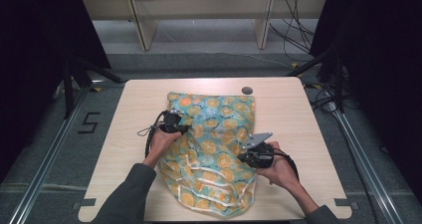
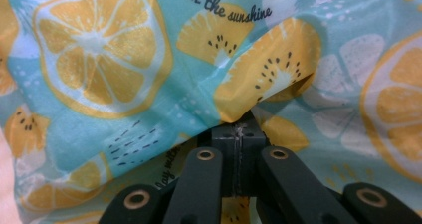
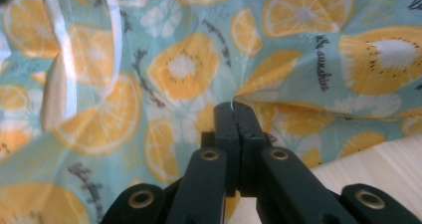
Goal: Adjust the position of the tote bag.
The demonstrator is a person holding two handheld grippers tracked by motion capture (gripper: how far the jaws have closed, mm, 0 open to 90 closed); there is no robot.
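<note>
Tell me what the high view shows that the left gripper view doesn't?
The high view alone takes in the whole table, both hands, and the right gripper pinching the cloth's right edge. The left gripper view alone lets you read "in the sunshine" printed on the cloth and shows its black fingers shut on a fold. Both show the left gripper and the blue cloth with orange slices.

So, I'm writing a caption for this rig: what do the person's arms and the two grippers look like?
The left gripper and right gripper are black, each with two dark arms carrying brass-ringed pivots and flat jaws. A black cable trails from the left one; a grey three-cornered plate tops the right one. The sleeves are dark grey.
</note>
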